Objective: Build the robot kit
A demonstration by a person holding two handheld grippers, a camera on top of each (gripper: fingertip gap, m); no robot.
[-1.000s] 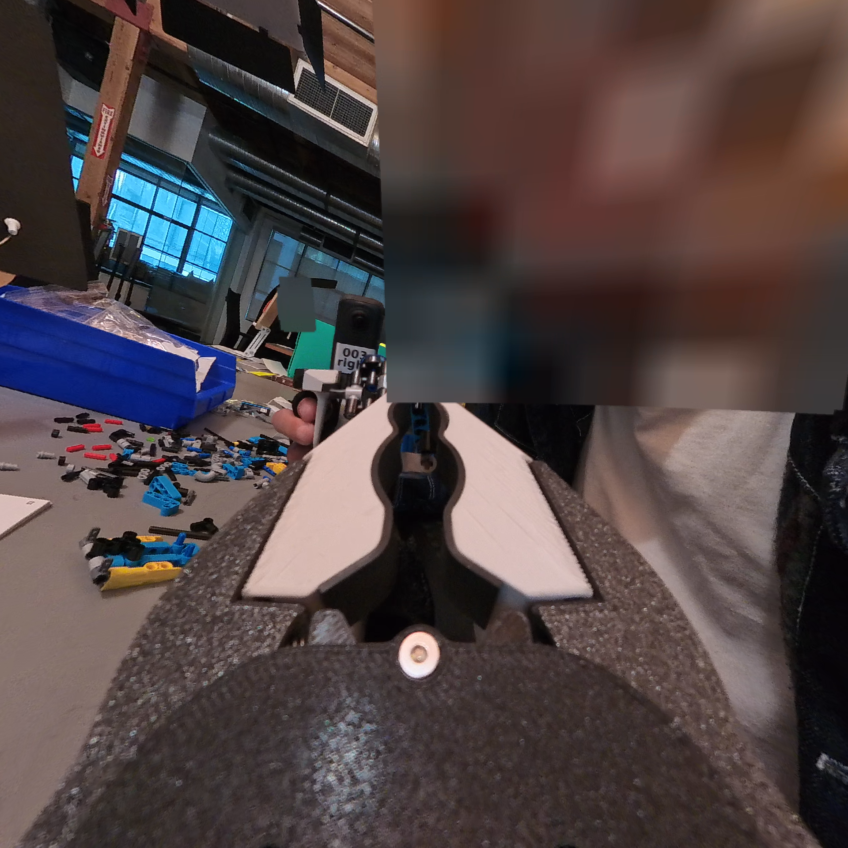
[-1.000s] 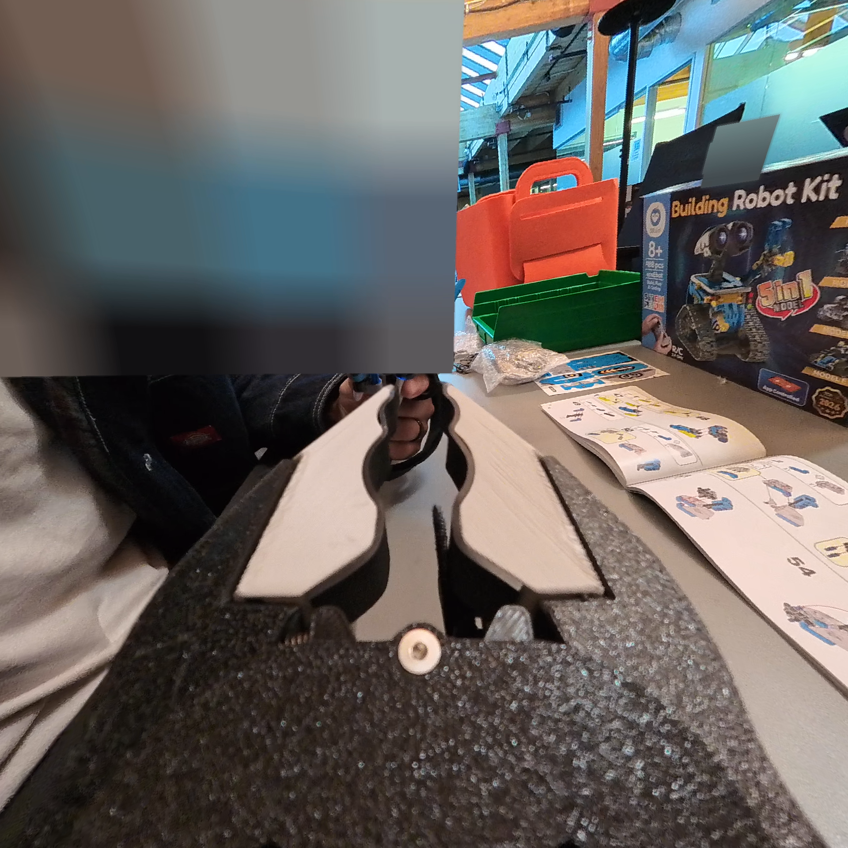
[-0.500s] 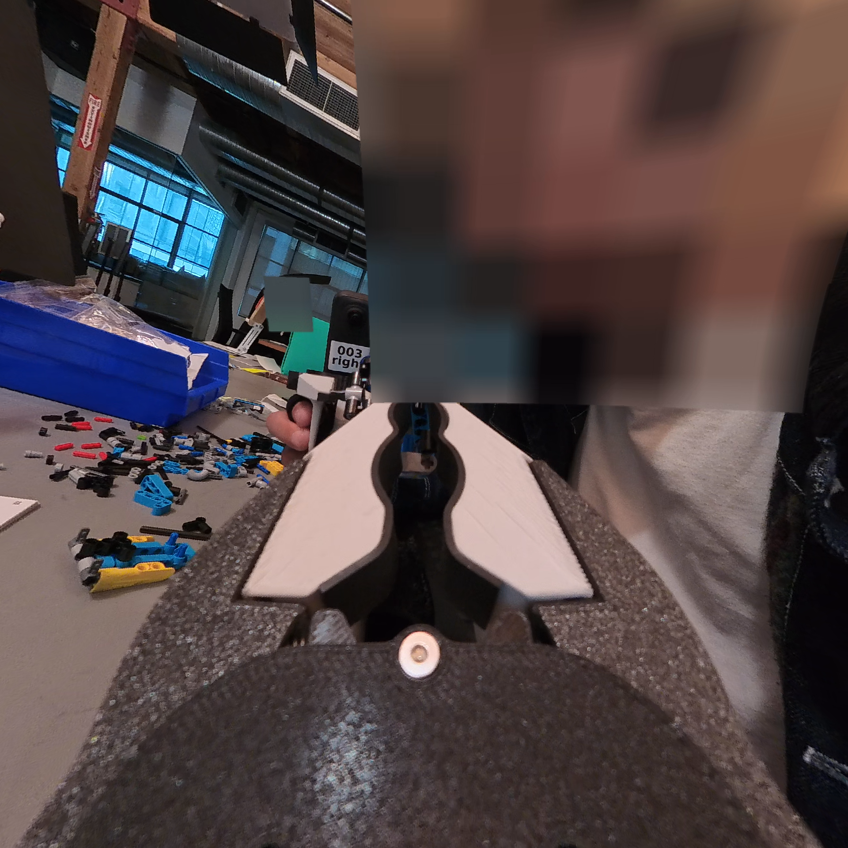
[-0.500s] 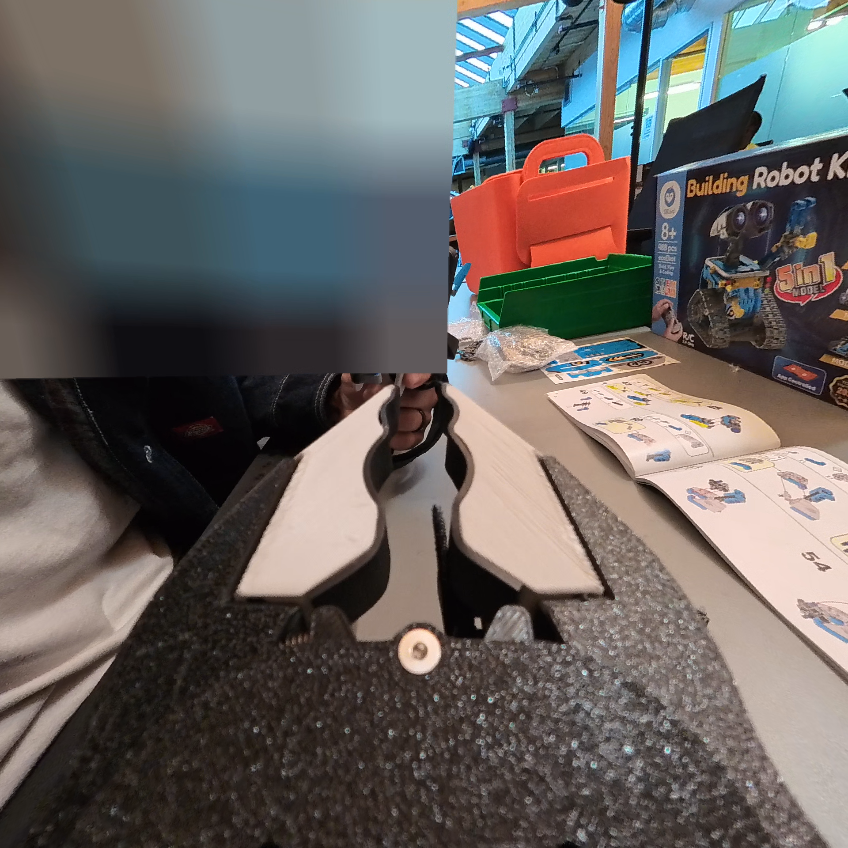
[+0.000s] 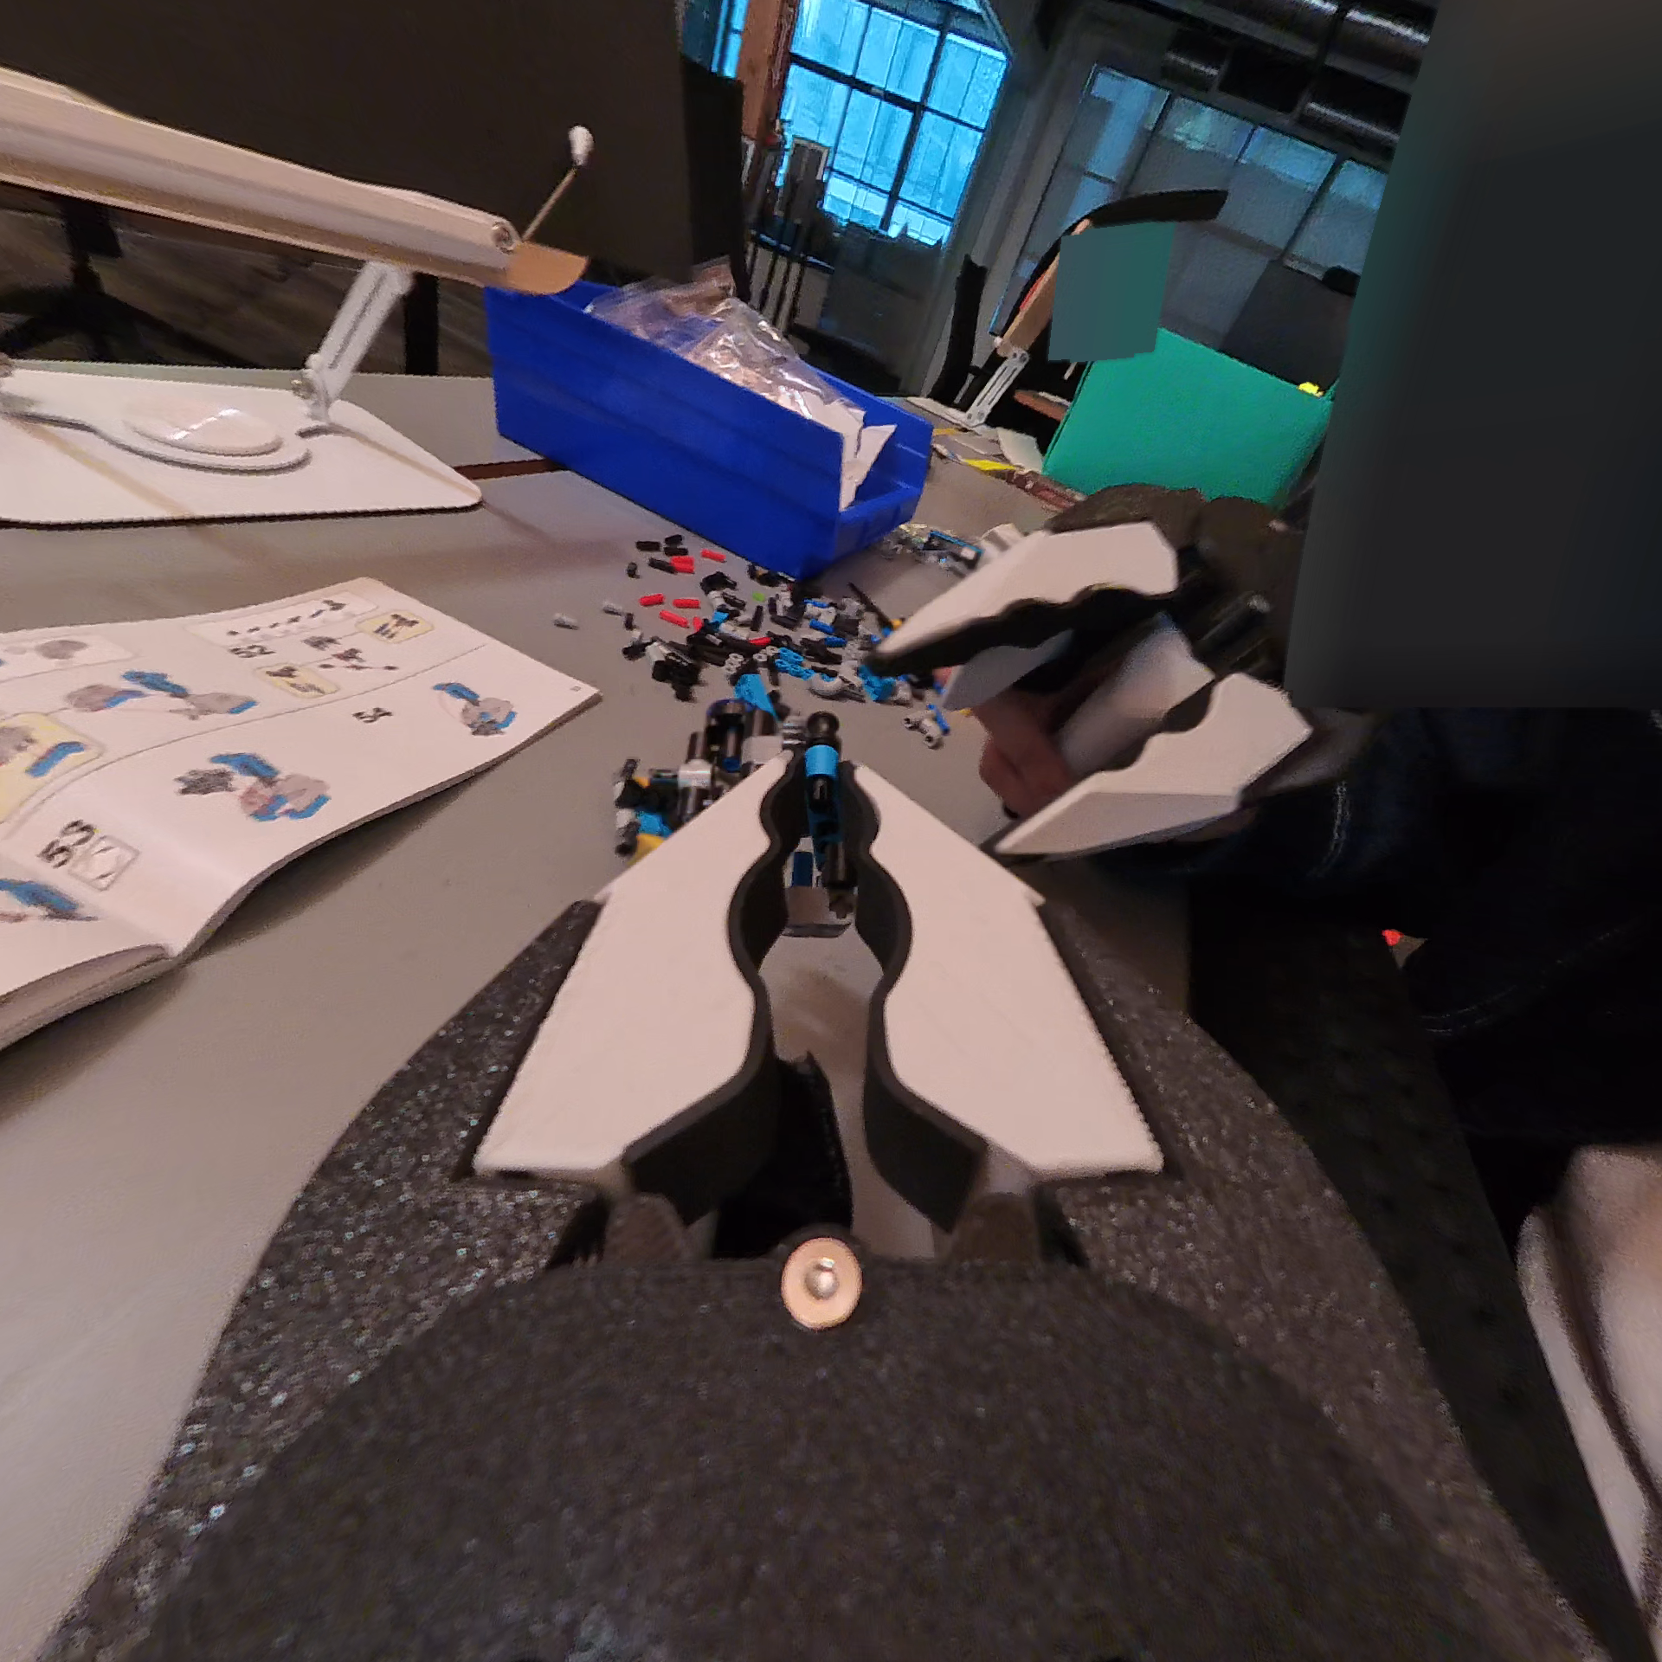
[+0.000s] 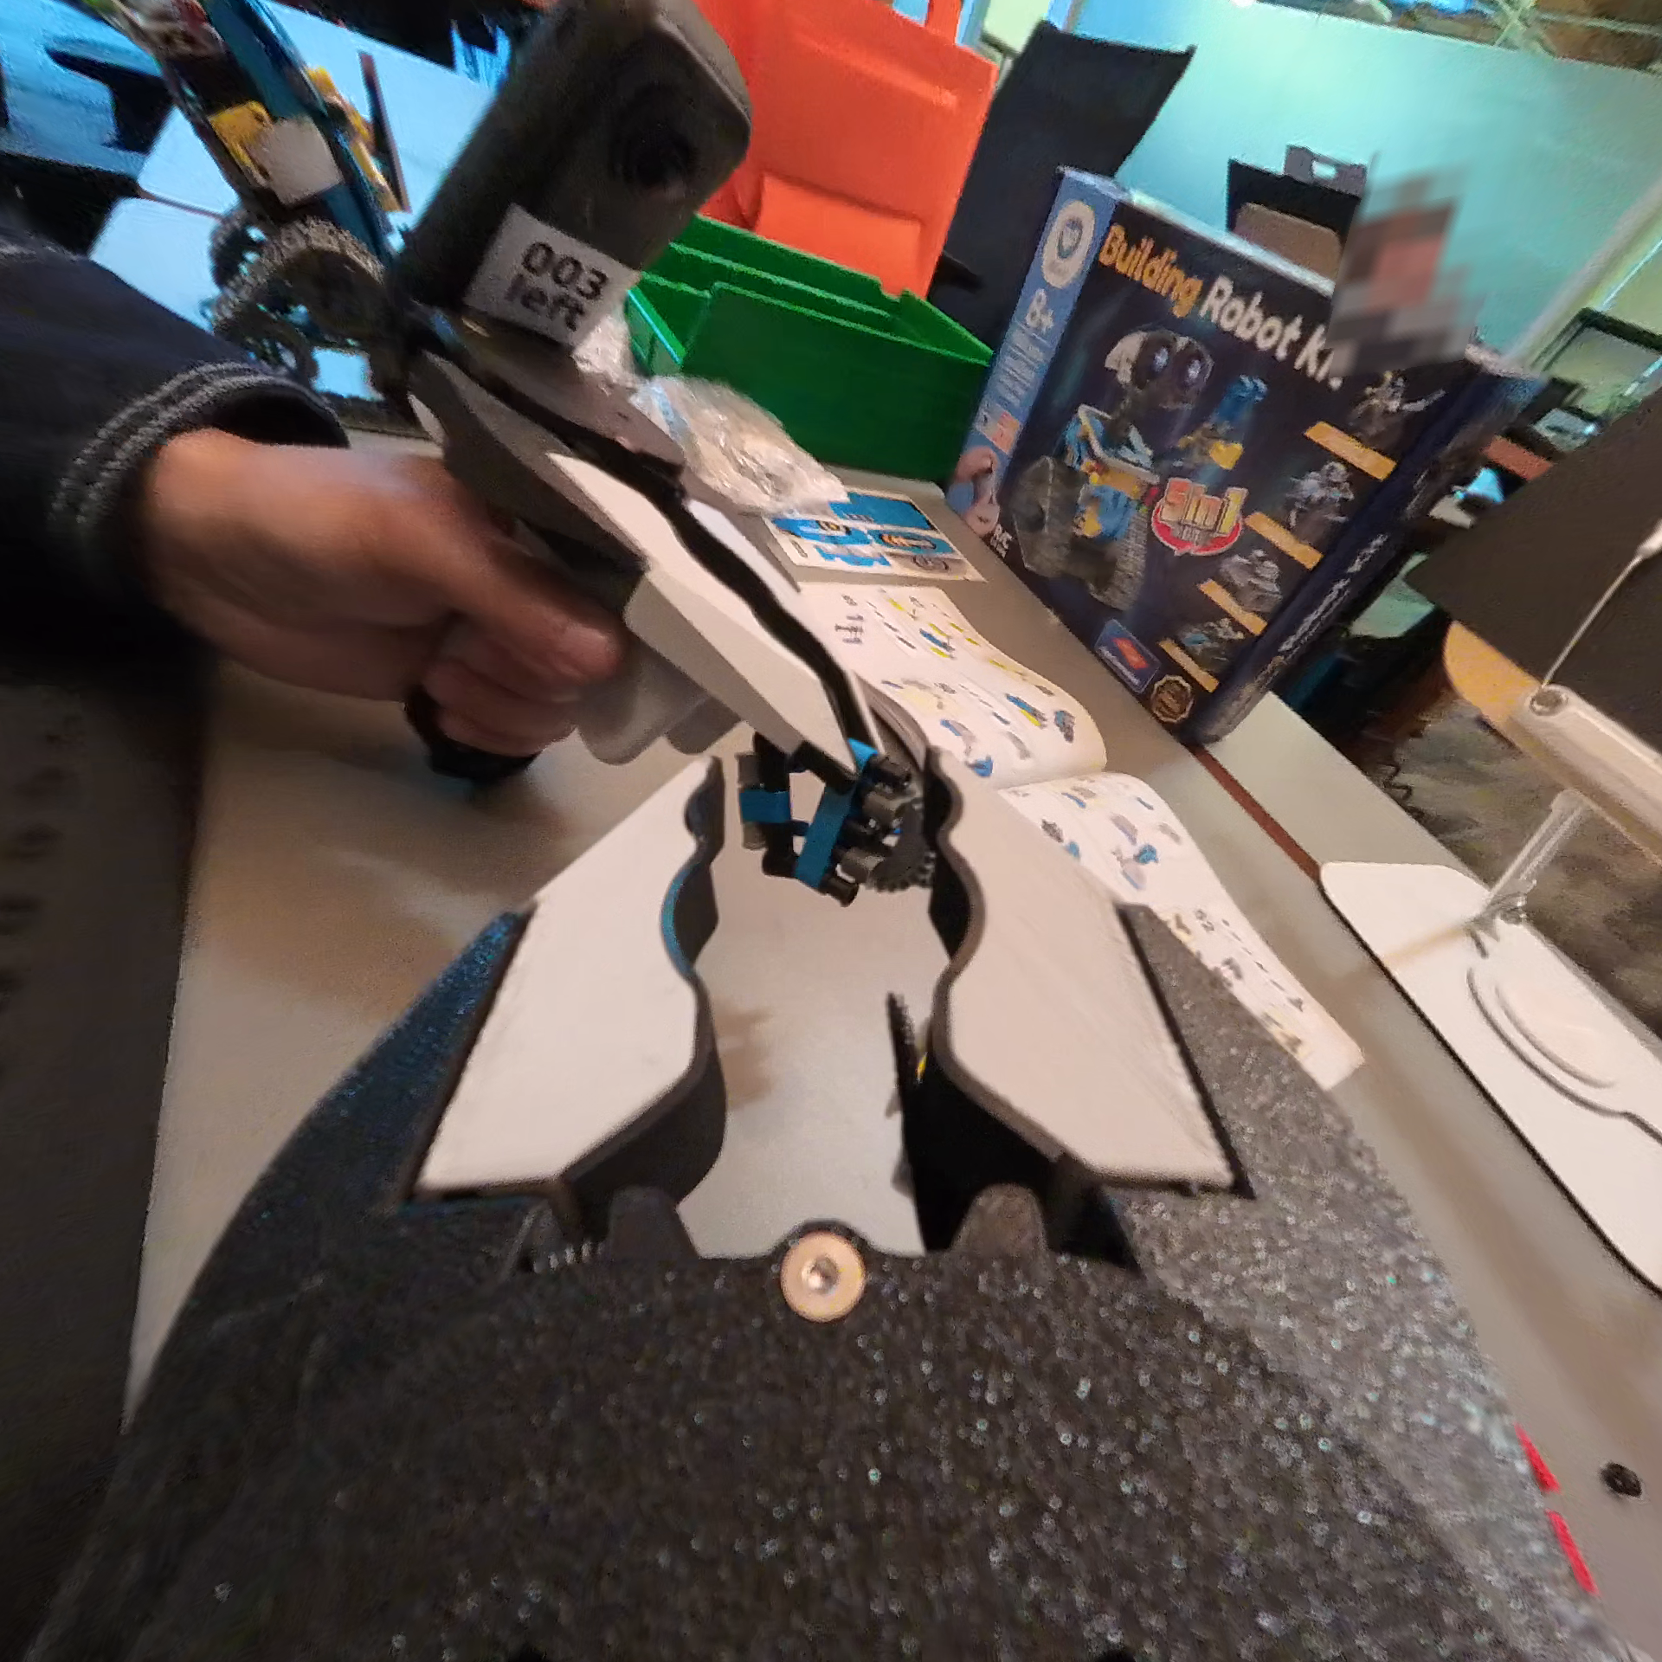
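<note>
The left gripper (image 5: 820, 781), with white fingers and black inner pads, is clamped narrowly on a small blue-and-black building-block assembly (image 5: 820, 814) at the centre of the left wrist view, just above the grey table (image 5: 270, 1079). In the right wrist view the same assembly (image 6: 832, 832) sits at mid-frame between the spread fingers of the right gripper (image 6: 823, 796), which stands wide and holds nothing; I cannot tell whether its fingers touch the piece. A hand (image 6: 360, 576) at the left of that view grips the left tool's handle. An open instruction booklet (image 5: 225, 746) lies at the left of the left wrist view. A scatter of small red, black and blue loose parts (image 5: 746, 629) lies above centre, just below a blue plastic bin (image 5: 683, 432). A dark printed kit box (image 6: 1196, 468) stands at the upper right of the right wrist view, beside a green bin (image 6: 809, 360).
</note>
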